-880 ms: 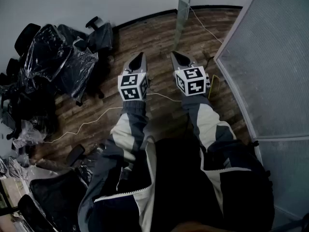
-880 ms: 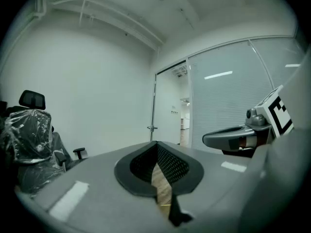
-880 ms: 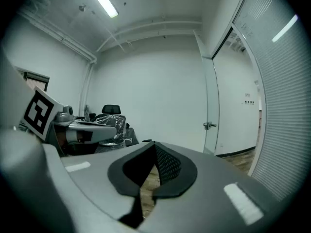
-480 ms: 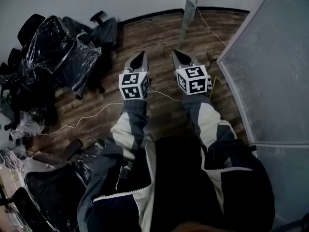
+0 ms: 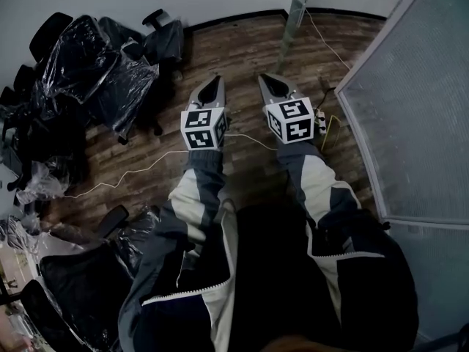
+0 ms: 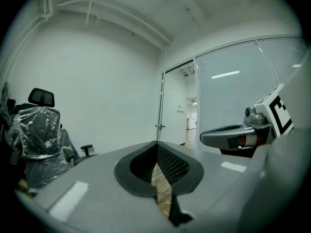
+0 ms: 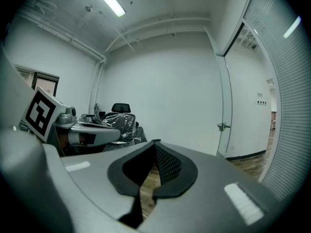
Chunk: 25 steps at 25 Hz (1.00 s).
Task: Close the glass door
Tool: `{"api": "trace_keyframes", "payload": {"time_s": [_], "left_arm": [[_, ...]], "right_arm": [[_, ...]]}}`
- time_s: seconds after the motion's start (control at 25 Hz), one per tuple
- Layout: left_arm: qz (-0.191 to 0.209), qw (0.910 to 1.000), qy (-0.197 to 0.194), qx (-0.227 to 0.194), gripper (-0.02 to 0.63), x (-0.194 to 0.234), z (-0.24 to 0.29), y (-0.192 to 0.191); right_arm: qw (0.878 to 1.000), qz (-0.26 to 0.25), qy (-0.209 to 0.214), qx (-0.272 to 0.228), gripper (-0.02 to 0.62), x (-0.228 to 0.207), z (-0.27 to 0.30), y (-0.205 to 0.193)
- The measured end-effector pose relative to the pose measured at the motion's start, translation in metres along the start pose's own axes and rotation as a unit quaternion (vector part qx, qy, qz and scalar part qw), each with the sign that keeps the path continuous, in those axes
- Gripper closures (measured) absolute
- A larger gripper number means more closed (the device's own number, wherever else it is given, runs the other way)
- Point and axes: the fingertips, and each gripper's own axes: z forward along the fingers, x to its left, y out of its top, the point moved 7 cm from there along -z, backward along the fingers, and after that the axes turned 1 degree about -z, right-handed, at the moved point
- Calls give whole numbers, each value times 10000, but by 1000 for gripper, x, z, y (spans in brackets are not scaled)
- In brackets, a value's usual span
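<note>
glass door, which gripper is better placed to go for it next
Right, probably. The right gripper sits closer to the edge of the open glass door ahead; the left gripper is farther off to the side. Both are shut and empty.

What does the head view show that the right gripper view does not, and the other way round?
Only the head view shows the person's sleeves and the white cable lying on the wooden floor. Only the right gripper view shows the ceiling light. Both show the glass door, the plastic-wrapped chairs, the left gripper and the frosted partition.
</note>
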Motion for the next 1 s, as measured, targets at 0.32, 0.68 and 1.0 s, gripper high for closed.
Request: {"api": "trace_keyframes", "payload": {"time_s": [0.32, 0.68, 1.0], "left_arm": [[-42, 9999, 134, 15, 600, 57, -21, 4], [95, 9999, 7, 82, 600, 136, -44, 1], [-200, 9998, -17, 53, 600, 168, -25, -2]], "right_arm": [[9998, -18, 188, -18, 591, 48, 38, 14], [9998, 18, 138, -122, 591, 115, 92, 28], [9997, -7, 227, -95, 591, 115, 132, 36]]}}
